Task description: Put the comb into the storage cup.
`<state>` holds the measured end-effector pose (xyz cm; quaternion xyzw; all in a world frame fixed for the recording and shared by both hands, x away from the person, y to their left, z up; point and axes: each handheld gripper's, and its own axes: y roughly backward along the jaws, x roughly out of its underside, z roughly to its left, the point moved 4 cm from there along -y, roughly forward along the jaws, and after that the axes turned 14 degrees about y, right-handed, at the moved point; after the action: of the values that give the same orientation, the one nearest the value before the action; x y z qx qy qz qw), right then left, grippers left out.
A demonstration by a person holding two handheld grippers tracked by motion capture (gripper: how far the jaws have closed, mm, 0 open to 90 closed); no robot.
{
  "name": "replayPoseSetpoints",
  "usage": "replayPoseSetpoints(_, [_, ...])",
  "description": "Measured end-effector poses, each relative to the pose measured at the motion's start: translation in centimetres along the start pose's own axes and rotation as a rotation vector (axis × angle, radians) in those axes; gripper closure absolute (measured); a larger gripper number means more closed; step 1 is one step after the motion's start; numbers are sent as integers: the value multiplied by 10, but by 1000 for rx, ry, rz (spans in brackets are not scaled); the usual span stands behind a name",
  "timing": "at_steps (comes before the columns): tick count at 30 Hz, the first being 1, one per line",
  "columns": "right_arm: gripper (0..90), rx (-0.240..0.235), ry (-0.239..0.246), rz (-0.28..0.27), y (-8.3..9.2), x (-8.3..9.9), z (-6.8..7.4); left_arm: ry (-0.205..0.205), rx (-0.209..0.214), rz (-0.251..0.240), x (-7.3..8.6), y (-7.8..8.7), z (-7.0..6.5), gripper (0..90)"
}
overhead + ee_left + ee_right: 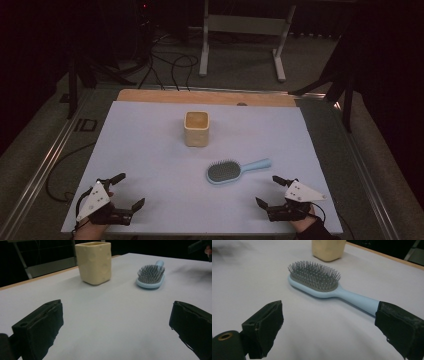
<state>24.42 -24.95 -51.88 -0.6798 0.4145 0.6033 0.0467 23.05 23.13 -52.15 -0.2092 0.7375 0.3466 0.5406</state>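
Hairbrush (235,170) flat on table, near gaping right tongs (269,191), untouched.

A pale lavender sheet covers most of the table (150,165), leaving a strip of bare wood (200,96) along the far edge. A cream square cup (196,128) stands upright near the middle, toward the far side. Nearer and to its right, well apart from it, a light blue hairbrush (235,170) lies bristles up, its handle pointing right and slightly far. On the dark floor beyond the table, black cables (167,65) trail near a white metal frame (245,35).
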Motion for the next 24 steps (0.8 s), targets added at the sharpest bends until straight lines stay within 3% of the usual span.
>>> replayPoseSetpoints(10, [79,-27,20,18,-1,-1,4,24,4,-31,-2,1,3,0])
replayPoseSetpoints(24, [78,-39,27,27,1,-3,3,28,-2,-23,-1,1,3,0])
